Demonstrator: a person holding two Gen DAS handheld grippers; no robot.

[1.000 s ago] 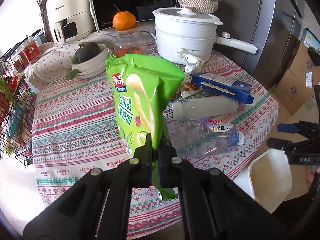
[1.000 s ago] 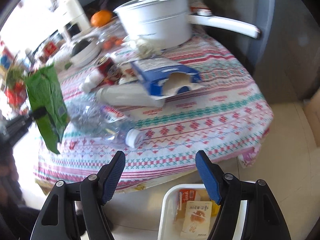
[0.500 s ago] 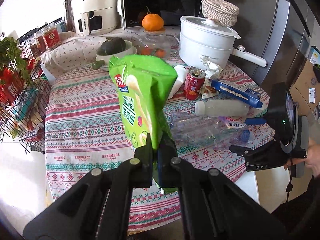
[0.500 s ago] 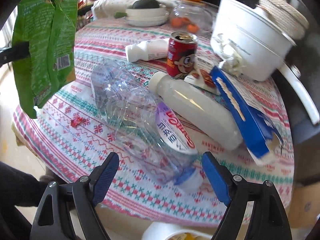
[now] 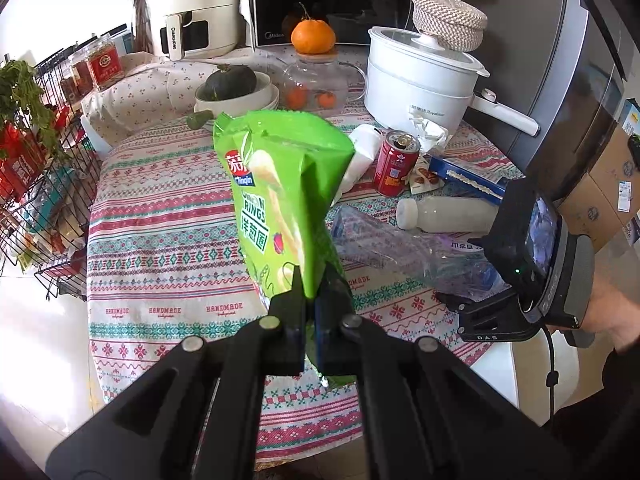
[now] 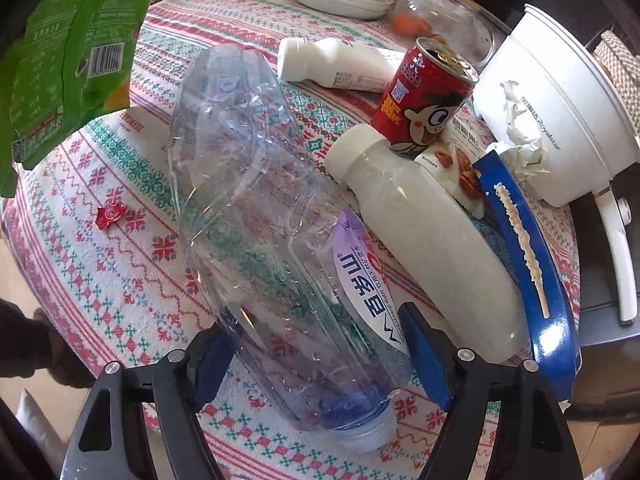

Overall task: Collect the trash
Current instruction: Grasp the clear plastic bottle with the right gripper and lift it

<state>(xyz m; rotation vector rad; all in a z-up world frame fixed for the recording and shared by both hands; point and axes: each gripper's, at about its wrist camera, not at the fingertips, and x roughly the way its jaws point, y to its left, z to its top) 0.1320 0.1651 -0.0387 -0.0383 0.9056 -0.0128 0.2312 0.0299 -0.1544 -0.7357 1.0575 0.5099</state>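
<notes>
My left gripper [image 5: 310,300] is shut on the bottom edge of a green snack bag [image 5: 280,192] and holds it upright above the table; the bag also shows at the top left of the right wrist view [image 6: 72,52]. My right gripper [image 6: 316,344] is open, its blue pads on either side of the neck end of a crushed clear water bottle [image 6: 272,220] that lies on the tablecloth. Beside it lie a white milk bottle [image 6: 432,248], a red can [image 6: 424,96], a second white bottle [image 6: 332,64] and a blue box [image 6: 532,256].
A white electric pot [image 5: 420,76] with a long handle stands at the back right, next to a glass teapot [image 5: 316,84] and a bowl with a squash [image 5: 236,92]. A wire rack [image 5: 36,184] stands left of the table. A small red wrapper [image 6: 110,216] lies on the cloth.
My right gripper moved forward over the table edge until its open pads straddle the clear bottle. My left gripper kept hold of the green bag and drew back a little.
</notes>
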